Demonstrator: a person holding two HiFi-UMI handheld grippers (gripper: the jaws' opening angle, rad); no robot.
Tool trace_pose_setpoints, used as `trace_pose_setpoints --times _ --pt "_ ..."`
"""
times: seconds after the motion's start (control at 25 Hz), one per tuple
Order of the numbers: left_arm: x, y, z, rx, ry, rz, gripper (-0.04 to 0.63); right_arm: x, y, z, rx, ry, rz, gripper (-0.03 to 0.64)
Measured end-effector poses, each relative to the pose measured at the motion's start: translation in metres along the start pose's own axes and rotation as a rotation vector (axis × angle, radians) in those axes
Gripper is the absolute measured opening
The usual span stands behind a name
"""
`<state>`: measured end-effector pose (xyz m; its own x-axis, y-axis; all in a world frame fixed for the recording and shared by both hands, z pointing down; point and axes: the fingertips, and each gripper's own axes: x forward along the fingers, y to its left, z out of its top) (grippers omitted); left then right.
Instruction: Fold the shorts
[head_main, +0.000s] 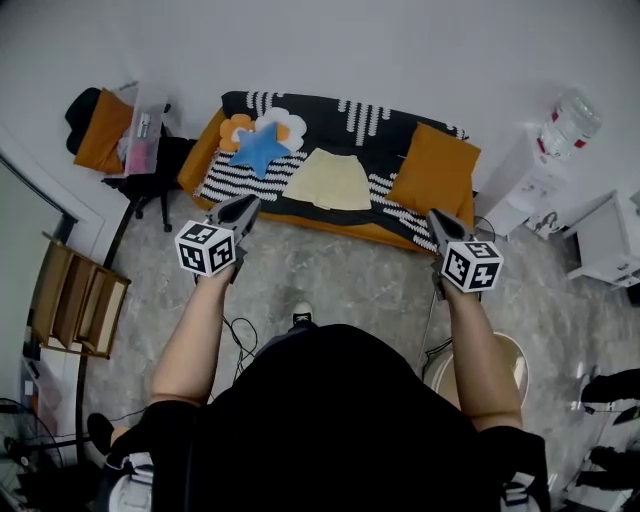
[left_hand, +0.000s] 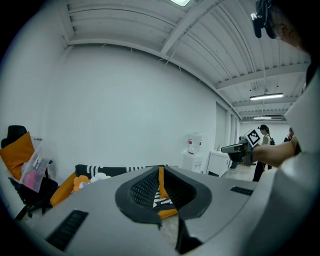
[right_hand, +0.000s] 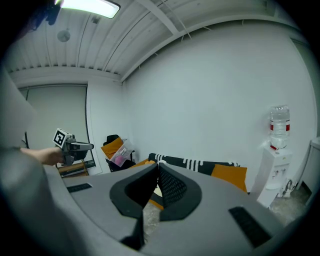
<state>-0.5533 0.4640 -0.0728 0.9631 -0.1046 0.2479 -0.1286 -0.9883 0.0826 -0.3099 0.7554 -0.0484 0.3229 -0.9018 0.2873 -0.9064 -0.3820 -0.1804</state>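
A: Grey marbled floor (head_main: 350, 285), white walls, and a loose cable (head_main: 240, 335) lying right by the person's shoe. What could go wrong from here?

B: Nearest first: that cable could catch a foot on the way in. Next, the tools. The left tool (head_main: 244, 206) and the right tool (head_main: 436, 218) are both pinched fully closed with nothing between their jaws. They hang over the floor, short of the sofa (head_main: 330, 229). If they arrive like that, they will only prod the cloth and ruck it up, so they have to open first

A: And at the sofa itself?

B: The shorts (head_main: 330, 180) lie on a black-and-white striped cover (head_main: 235, 182). A tool pressed too deep could, I'd judge, pinch the cover along with the shorts, and the fold would drag it along. The sides are tight as well. A blue star cushion (head_main: 260, 148) sits near the left edge of the shorts and an orange cushion (head_main: 433, 172) just beside the right. A leg swung across might snag on either

A: How do the shorts look?

B: Pale yellow and thin-looking, spread flat in the middle of the seat. The narrower end points toward the backrest and the wider end toward the front edge. I can see no fold in them yet. Cloth that light may well slip, or only its top layer may lift
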Motion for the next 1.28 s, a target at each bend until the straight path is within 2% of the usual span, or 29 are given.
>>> trace_pose_setpoints --times 0.6,0.72,0.92,1.12,1.28 --pt "0.070 0.030 -0.009 -0.023 0.024 -0.049 0.053 0.052 -0.031 0.001 0.006 0.033 -0.052 0.018" --pt "0.088 0.040 -0.011 -0.016 0.041 -0.071 0.096 0.071 -0.035 0.003 -0.004 0.038 -0.059 0.043" --pt "0.122 0.064 -0.014 -0.013 0.066 -0.099 0.162 0.108 -0.045 0.003 -0.020 0.058 -0.072 0.134" --pt "0.153 0.093 -0.021 -0.023 0.103 -0.119 0.181 0.145 -0.054 0.005 -0.022 0.074 -0.100 0.188" --pt "0.178 0.121 -0.027 -0.033 0.124 -0.132 0.194 0.180 -0.062 0.006 -0.021 0.089 -0.112 0.206"
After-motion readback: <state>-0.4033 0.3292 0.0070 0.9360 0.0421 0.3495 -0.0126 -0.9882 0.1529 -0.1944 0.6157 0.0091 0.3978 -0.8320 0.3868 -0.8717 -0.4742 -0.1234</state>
